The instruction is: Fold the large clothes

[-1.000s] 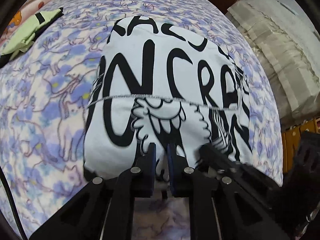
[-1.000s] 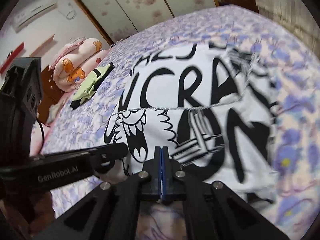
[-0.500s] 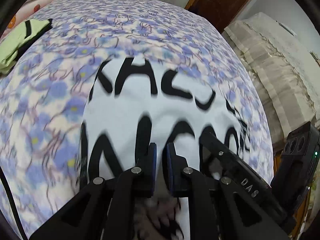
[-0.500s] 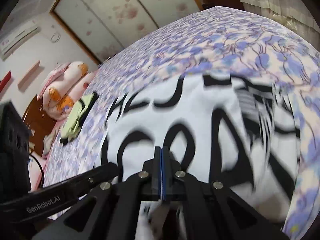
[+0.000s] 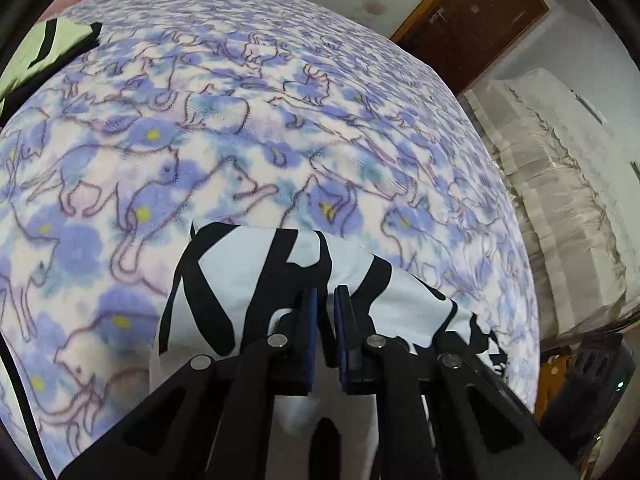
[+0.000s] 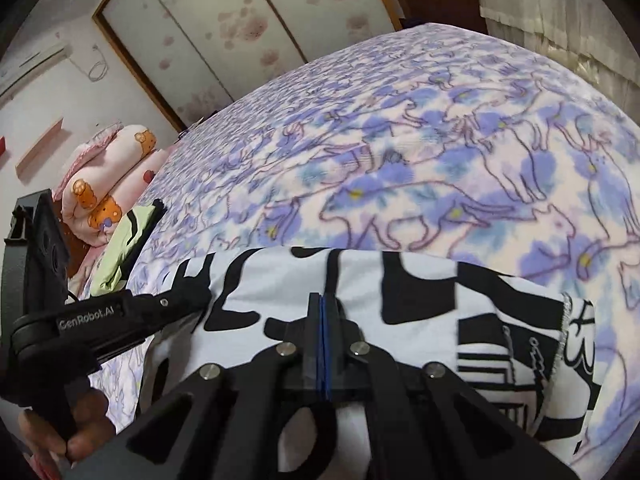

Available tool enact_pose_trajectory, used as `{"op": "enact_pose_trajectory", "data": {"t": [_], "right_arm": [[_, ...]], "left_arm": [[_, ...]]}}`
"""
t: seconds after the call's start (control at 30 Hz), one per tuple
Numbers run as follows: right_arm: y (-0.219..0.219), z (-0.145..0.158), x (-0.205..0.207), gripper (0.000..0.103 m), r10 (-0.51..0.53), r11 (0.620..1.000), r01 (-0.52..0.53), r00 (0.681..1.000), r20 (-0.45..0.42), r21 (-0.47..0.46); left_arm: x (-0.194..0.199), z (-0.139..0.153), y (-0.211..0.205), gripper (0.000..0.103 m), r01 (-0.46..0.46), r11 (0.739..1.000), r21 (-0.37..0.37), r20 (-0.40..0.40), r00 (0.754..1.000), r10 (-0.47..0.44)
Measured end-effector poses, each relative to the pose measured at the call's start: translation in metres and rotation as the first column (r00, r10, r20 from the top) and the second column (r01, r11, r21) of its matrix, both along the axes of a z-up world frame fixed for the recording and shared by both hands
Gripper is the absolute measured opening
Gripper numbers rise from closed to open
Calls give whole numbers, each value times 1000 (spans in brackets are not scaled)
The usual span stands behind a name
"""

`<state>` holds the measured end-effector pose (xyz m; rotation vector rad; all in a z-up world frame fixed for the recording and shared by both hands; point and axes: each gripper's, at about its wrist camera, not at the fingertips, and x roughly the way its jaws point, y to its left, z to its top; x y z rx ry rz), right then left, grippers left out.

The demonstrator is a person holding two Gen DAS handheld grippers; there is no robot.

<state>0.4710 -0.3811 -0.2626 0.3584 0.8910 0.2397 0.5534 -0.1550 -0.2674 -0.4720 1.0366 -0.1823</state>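
Right wrist view alone shows the pink pillow (image 6: 106,184) at left and the person's hand (image 6: 60,432) at lower left, gripping the left gripper's handle; the left wrist view alone shows a brown door (image 5: 472,20) at upper right. The white shirt (image 5: 256,276) with black lettering fills the lower centre, lying on the purple cat-print blanket (image 5: 240,120). The left gripper (image 5: 325,320) has a narrow gap with cloth between its pads. The right gripper (image 6: 322,320) is pressed together over the shirt (image 6: 420,280); whether cloth is pinched cannot be told. A green garment (image 6: 124,248) lies at left.
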Motion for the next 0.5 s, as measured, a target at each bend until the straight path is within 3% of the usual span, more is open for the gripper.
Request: {"op": "enact_pose_trajectory", "data": {"t": [0.3, 0.5], "right_arm": [[-39, -4, -16, 0, -112, 994, 112, 994, -3, -16], [-87, -20, -29, 0, -289, 955, 293, 953, -91, 43]], "left_arm": [[-7, -8, 5, 6, 14, 1000, -1, 11, 1000, -14], [-8, -21, 4, 3, 17, 1000, -2, 24, 1000, -17]]}}
